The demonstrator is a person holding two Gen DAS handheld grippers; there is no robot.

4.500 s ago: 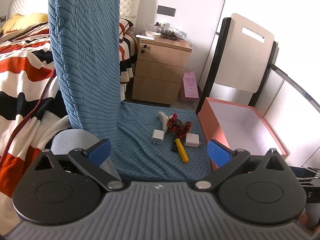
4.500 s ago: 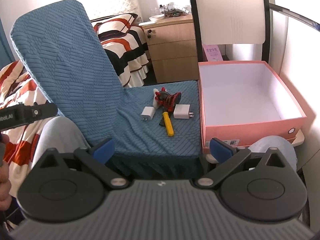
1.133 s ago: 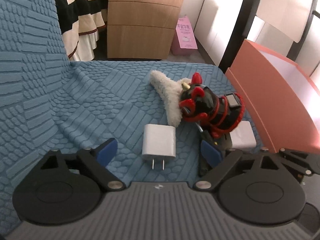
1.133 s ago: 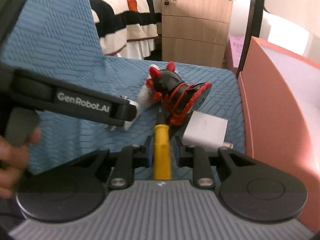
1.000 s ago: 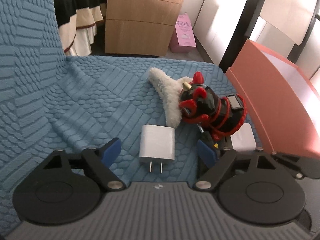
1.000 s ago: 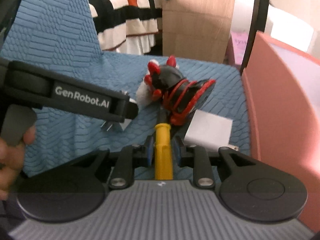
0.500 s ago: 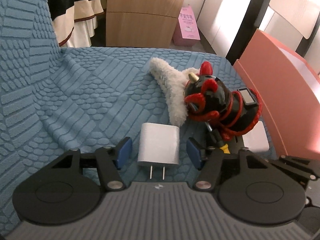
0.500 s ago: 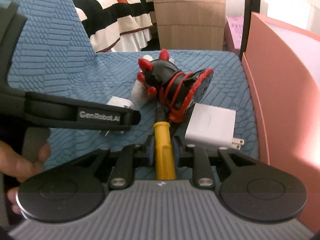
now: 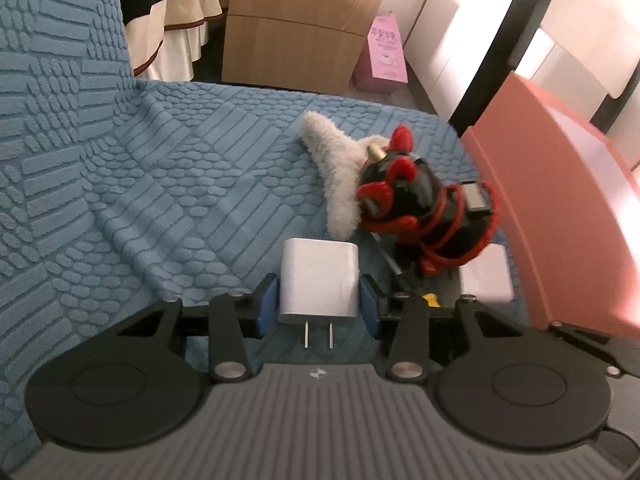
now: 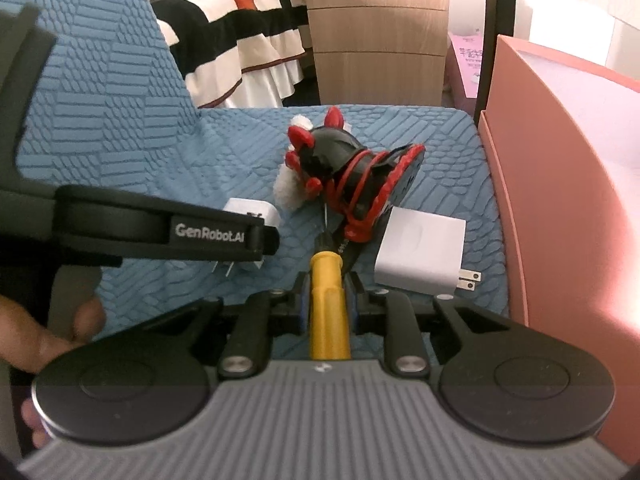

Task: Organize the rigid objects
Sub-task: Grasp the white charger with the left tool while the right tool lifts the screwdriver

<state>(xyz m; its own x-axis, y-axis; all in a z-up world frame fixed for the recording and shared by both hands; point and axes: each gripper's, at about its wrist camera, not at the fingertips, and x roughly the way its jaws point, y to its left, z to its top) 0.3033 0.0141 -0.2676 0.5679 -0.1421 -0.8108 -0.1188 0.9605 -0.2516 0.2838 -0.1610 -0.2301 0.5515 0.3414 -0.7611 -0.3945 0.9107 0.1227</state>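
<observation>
On the blue chair seat [image 9: 192,184] my left gripper [image 9: 319,304] is shut on a small white charger [image 9: 319,280], its prongs pointing toward me. My right gripper [image 10: 326,300] is shut on the yellow handle of a screwdriver [image 10: 327,304]; its tip runs under a black-and-red toy [image 10: 352,176]. The toy [image 9: 428,216] lies against a white fluffy piece [image 9: 336,176]. A larger white charger [image 10: 420,252] lies on the seat right of the screwdriver. The left gripper's body [image 10: 160,232] crosses the right wrist view and hides part of the small charger [image 10: 252,210].
A pink open box [image 10: 568,184] stands against the right edge of the seat; it also shows in the left wrist view [image 9: 560,208]. The blue chair back [image 10: 100,100] rises on the left. A wooden drawer cabinet [image 10: 380,32] and a striped bed [image 10: 240,32] stand behind.
My left gripper's fingers have closed in from wide open onto the small white charger. My right gripper stays shut on the screwdriver handle and has barely moved.
</observation>
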